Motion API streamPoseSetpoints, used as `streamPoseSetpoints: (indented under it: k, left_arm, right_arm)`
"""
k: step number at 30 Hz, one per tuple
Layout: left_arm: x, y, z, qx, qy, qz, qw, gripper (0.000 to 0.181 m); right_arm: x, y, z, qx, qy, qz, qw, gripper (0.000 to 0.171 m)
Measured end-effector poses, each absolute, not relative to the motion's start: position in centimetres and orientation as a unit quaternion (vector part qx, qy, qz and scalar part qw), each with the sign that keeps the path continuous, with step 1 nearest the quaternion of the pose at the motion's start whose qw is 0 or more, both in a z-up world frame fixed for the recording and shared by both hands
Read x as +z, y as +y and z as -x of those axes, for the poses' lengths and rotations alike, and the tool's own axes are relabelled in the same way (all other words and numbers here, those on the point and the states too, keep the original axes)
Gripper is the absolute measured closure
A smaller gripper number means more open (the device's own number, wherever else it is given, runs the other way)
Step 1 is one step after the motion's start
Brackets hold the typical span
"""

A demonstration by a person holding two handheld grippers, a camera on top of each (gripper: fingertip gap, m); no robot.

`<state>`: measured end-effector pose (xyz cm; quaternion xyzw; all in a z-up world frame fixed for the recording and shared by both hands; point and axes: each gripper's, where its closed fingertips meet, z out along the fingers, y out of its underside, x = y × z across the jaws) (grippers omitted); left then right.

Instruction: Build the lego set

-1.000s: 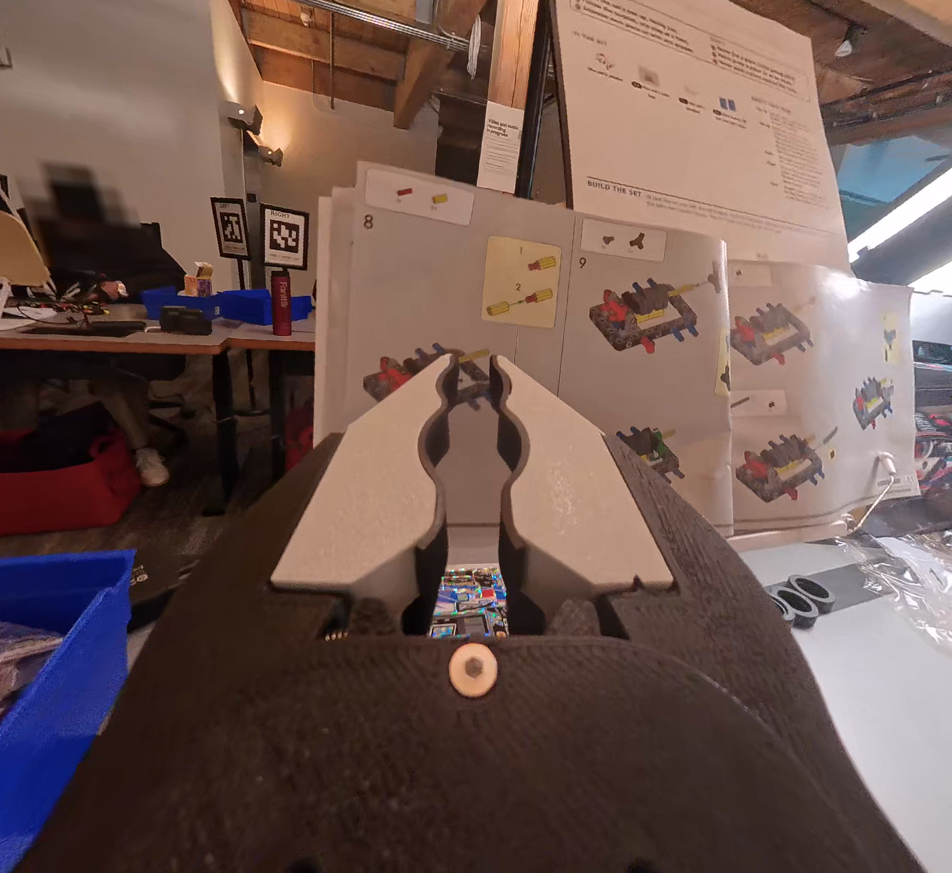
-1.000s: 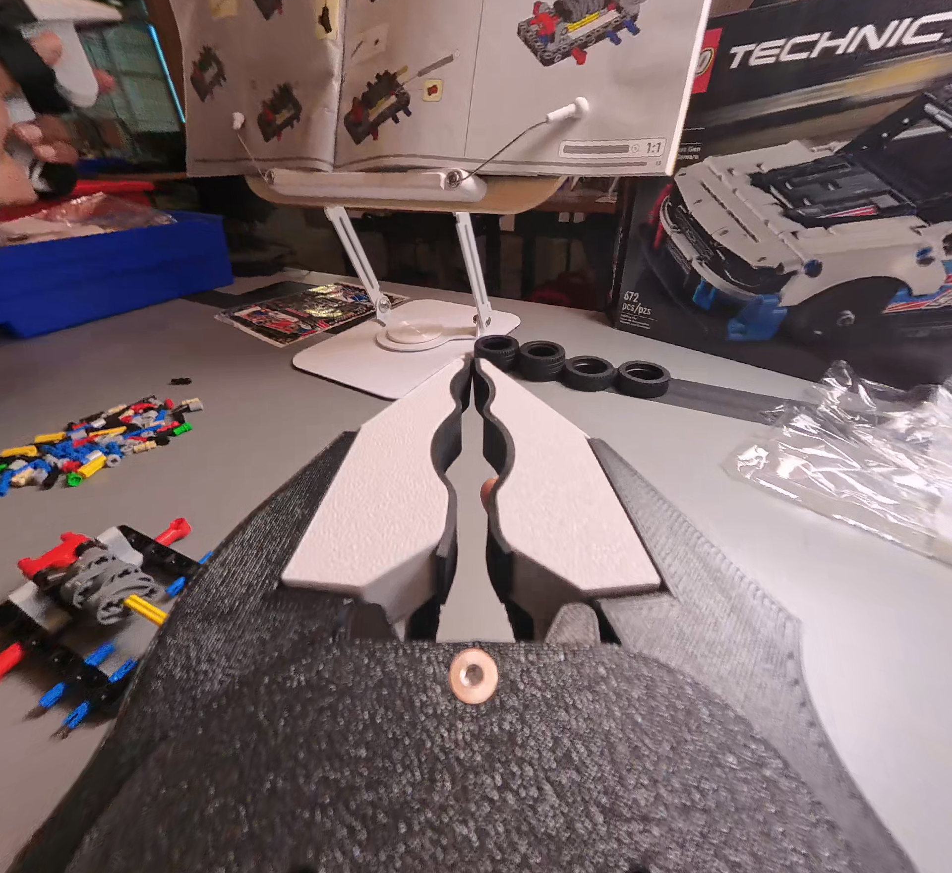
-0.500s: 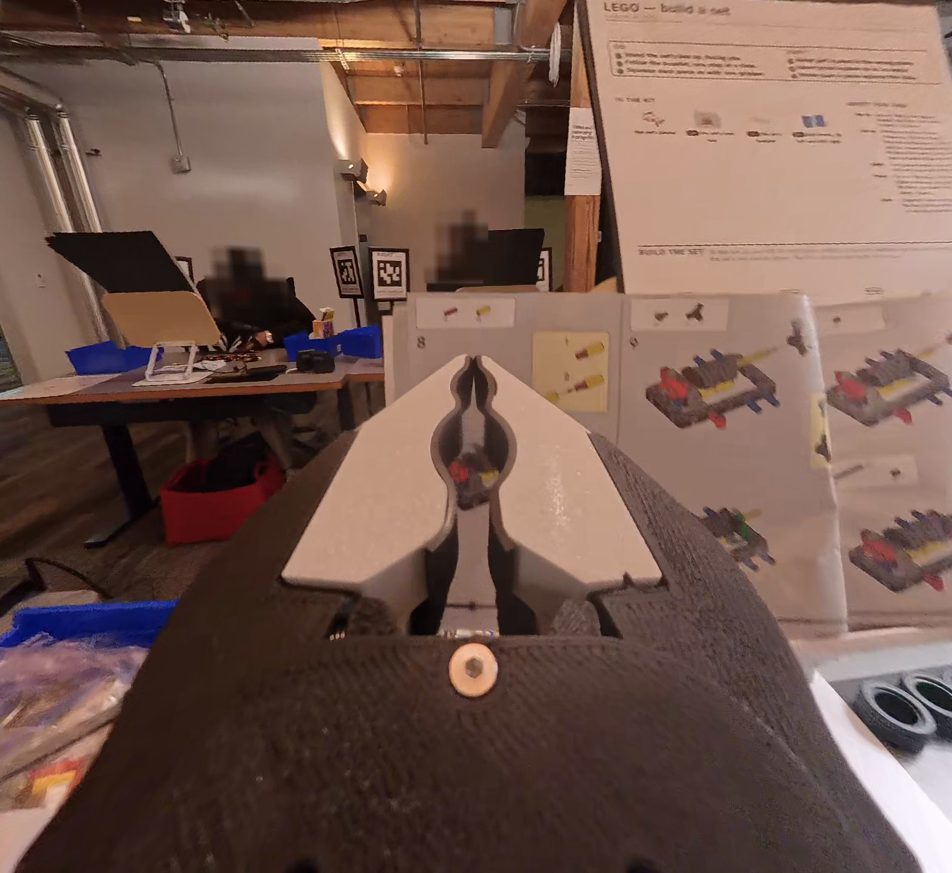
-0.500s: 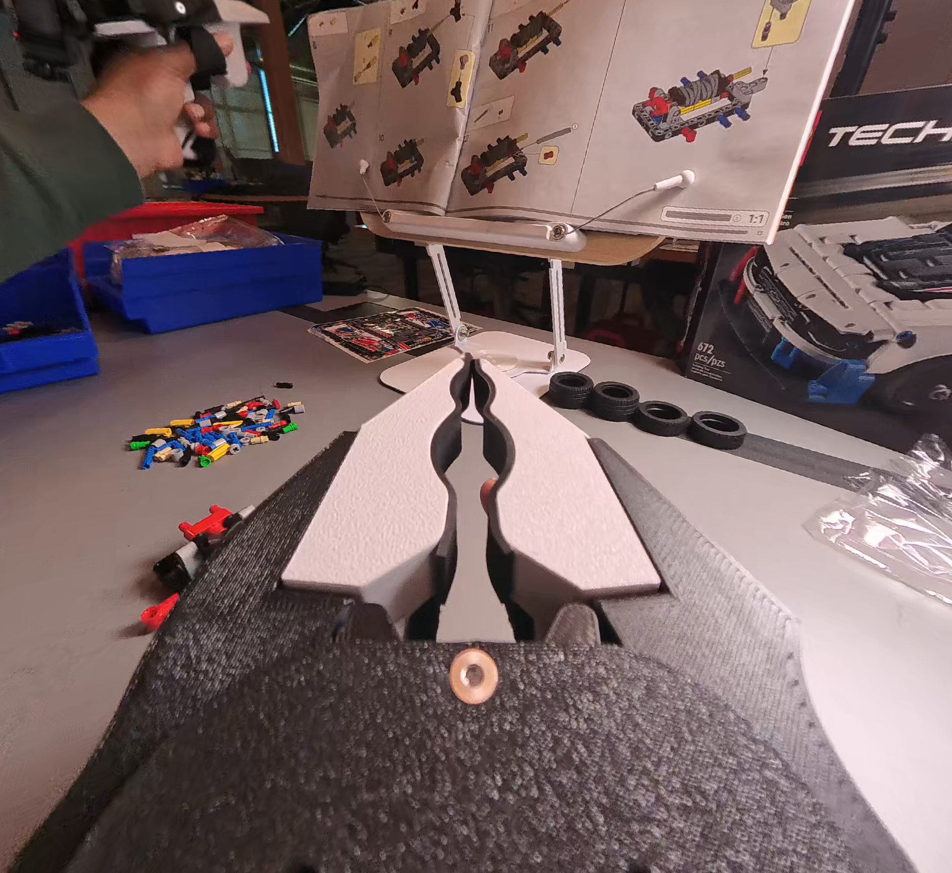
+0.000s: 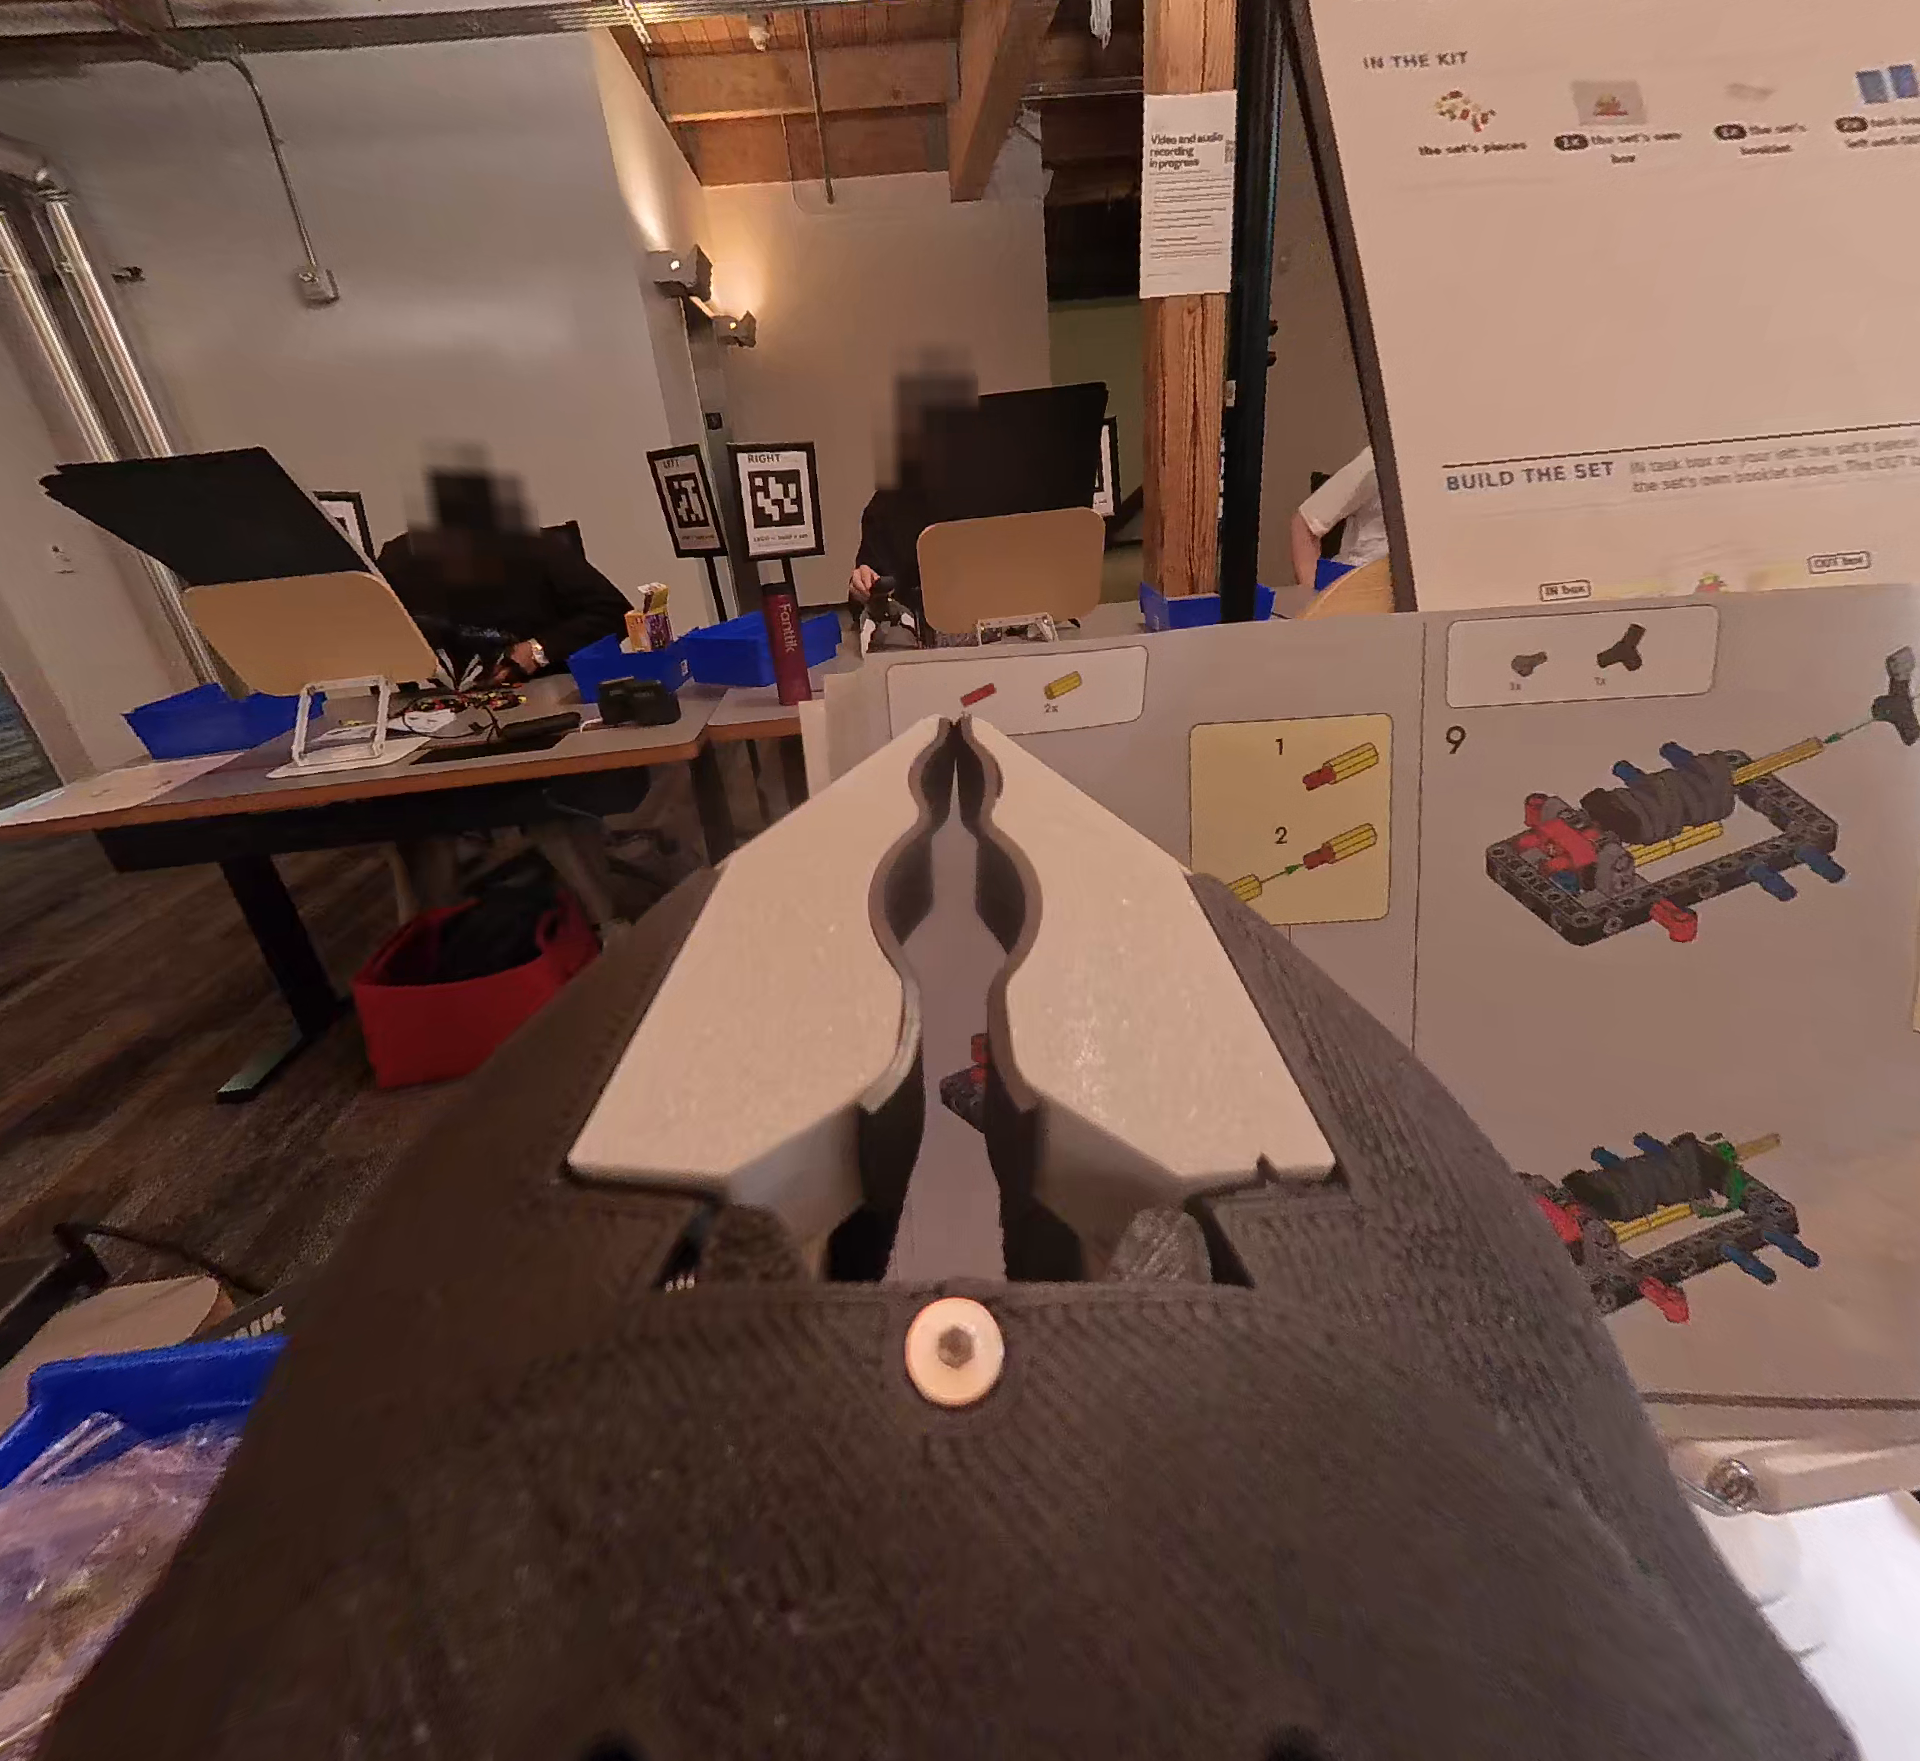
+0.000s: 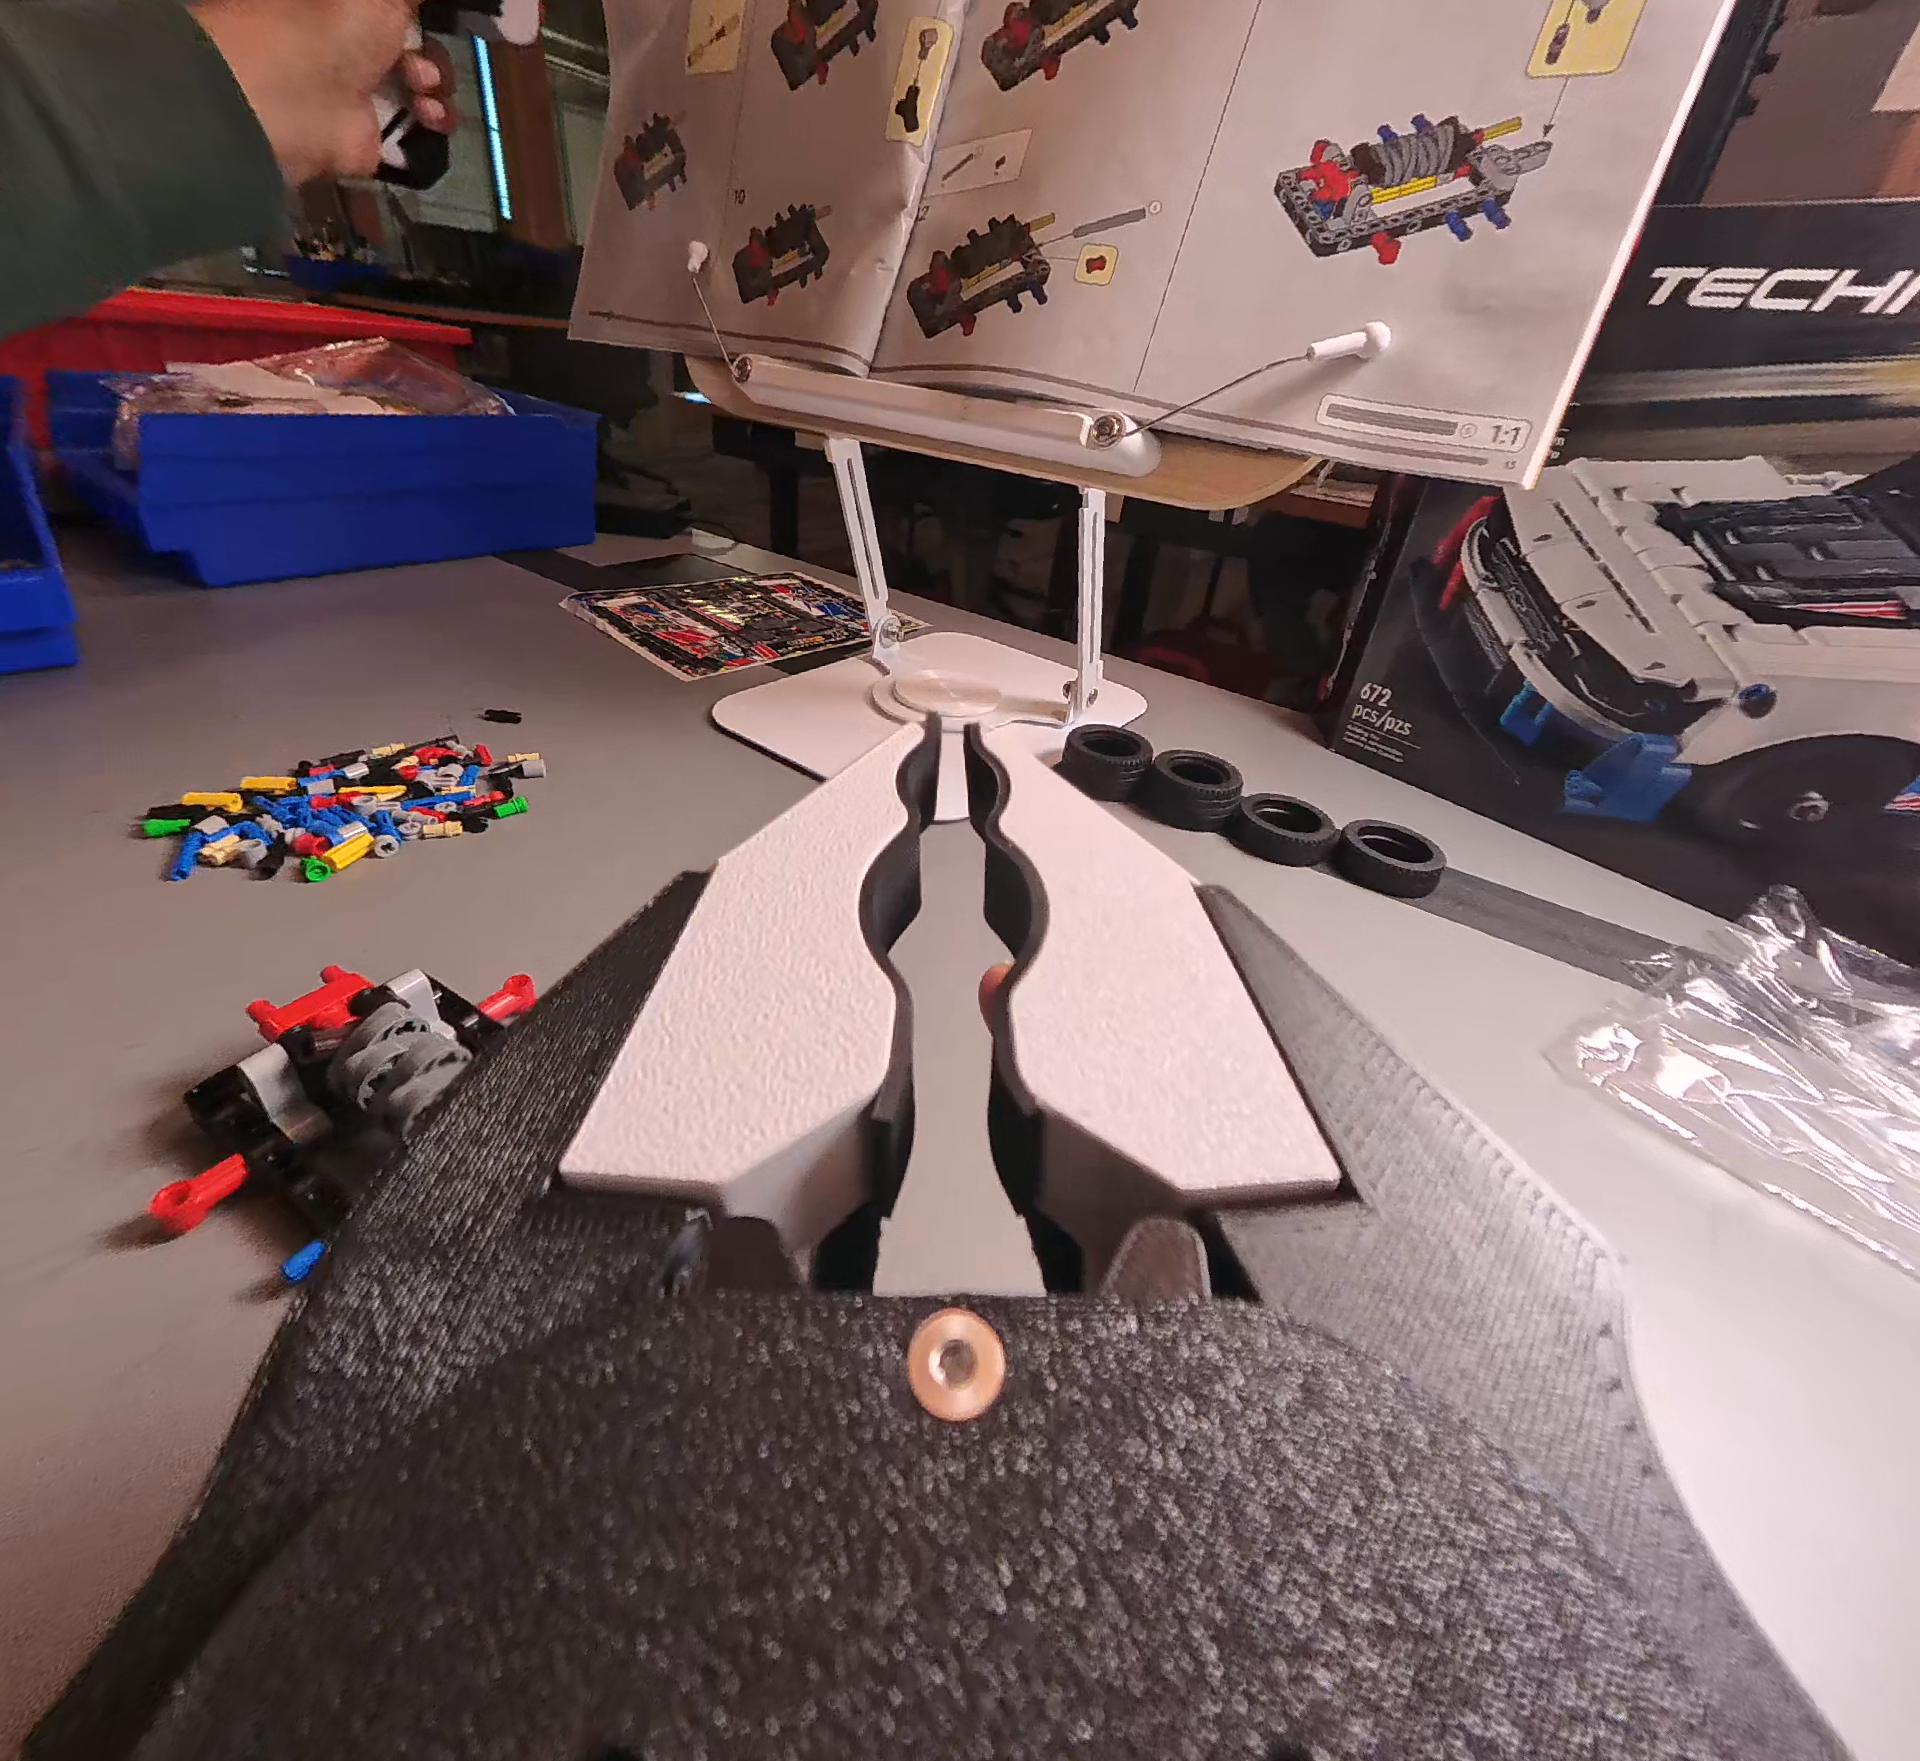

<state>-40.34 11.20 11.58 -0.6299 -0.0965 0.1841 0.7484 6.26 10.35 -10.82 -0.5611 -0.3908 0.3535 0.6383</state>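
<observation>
My left gripper (image 5: 956,726) is shut and empty, raised in the air in front of the left pages of the open booklet (image 5: 1558,880). My right gripper (image 6: 945,737) is low over the grey table (image 6: 623,880), almost shut with a thin slit between the tips, holding nothing. The partly built black, grey and red assembly (image 6: 343,1067) lies on the table just left of it. A pile of loose coloured pieces (image 6: 343,807) lies farther left. The booklet (image 6: 1039,101) stands on a white stand (image 6: 935,703) straight ahead. A hand (image 6: 332,49) holds the left gripper's handle at upper left.
Several black tyres (image 6: 1247,818) lie in a row to the right of the stand, before the set's box (image 6: 1662,620). A clear plastic bag (image 6: 1766,1067) lies at right, a sticker sheet (image 6: 727,620) and blue bins (image 6: 312,485) at left. A poster (image 5: 1610,205) stands behind the booklet.
My left gripper has shut from slightly open, risen and turned left towards the room. My right gripper's view has swung, so the assembly shows beside it again; its tips parted slightly.
</observation>
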Motion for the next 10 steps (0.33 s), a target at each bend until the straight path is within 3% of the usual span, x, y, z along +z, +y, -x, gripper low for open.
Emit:
streamPoseSetpoints:
  k: [1, 10]
  left_arm:
    - [11.55, 11.27, 40.40, 0.183, -0.095, 0.629, 0.749, 0.181]
    - [10.63, 11.38, 39.79, 0.168, -0.080, 0.634, 0.750, 0.181]
  right_arm:
    - [-10.97, 10.43, -6.23, 0.352, -0.391, 0.563, 0.637, 0.169]
    - [-11.52, 10.95, -6.02, 0.353, -0.380, 0.576, 0.632, 0.170]
